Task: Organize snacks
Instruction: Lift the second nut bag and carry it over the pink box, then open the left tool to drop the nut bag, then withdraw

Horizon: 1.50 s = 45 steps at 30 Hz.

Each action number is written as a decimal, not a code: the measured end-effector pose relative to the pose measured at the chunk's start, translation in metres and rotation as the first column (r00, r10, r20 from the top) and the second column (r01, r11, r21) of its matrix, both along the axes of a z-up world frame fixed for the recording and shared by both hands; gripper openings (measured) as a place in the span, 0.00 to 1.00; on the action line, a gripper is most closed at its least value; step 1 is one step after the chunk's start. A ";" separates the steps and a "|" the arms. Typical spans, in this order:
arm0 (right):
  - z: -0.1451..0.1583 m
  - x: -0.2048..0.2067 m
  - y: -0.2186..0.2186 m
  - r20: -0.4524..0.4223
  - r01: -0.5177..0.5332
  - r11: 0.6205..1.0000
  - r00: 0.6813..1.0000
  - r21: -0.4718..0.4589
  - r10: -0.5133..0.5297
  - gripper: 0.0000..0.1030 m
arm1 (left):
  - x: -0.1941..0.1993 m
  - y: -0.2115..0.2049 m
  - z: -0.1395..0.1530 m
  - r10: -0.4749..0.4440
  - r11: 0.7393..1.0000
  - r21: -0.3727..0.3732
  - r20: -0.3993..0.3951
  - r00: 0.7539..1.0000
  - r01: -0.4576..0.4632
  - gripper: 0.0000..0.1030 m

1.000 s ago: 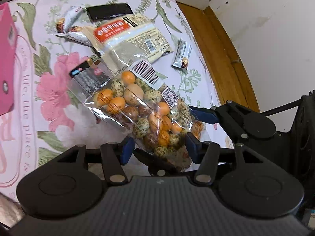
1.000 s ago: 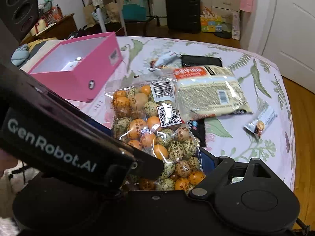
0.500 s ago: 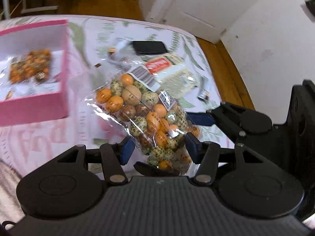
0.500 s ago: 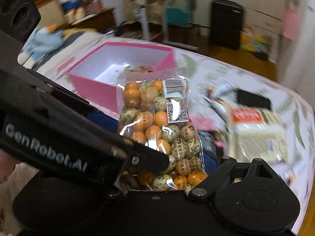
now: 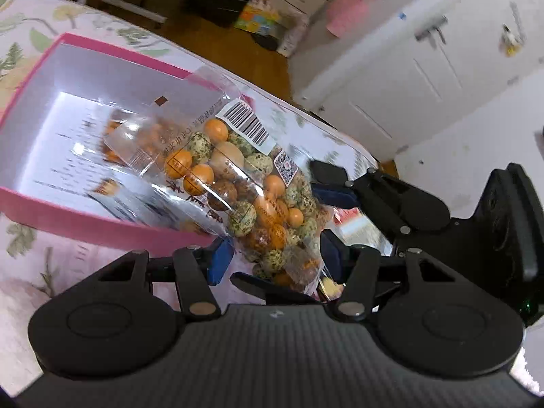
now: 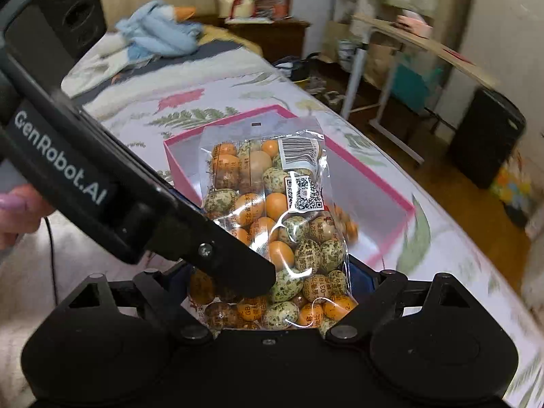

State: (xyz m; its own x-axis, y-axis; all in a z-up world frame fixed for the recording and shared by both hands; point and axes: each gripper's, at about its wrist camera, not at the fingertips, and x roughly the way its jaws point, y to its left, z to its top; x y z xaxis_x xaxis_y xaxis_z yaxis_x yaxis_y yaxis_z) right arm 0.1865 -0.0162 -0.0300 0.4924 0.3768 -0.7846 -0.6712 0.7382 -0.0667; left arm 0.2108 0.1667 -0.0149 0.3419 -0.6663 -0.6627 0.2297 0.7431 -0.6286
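Floral table [image 6: 210, 102] carries pink box [image 6: 391, 227]; both tongs, left [image 5: 272, 258] and right [image 6: 268, 282], grip snack bag [image 6: 282, 210] above box, second bag [image 5: 136, 142] inside.

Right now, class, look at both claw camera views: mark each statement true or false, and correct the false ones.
1. The clear bag of speckled and orange egg-shaped snacks hangs over the pink box. True.
2. The pink box holds nothing. False: another pack of similar snacks already lies inside it.
3. Only one claw grips the bag. False: the left claw and the right claw are both closed on its lower end.
4. The bag carries a barcode label. True.
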 end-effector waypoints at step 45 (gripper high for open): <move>0.038 -0.067 -0.110 -0.012 0.463 0.855 0.881 0.232 -0.474 0.92 | -0.053 -0.043 0.051 -0.069 0.952 0.305 0.144 0.987 0.022 0.61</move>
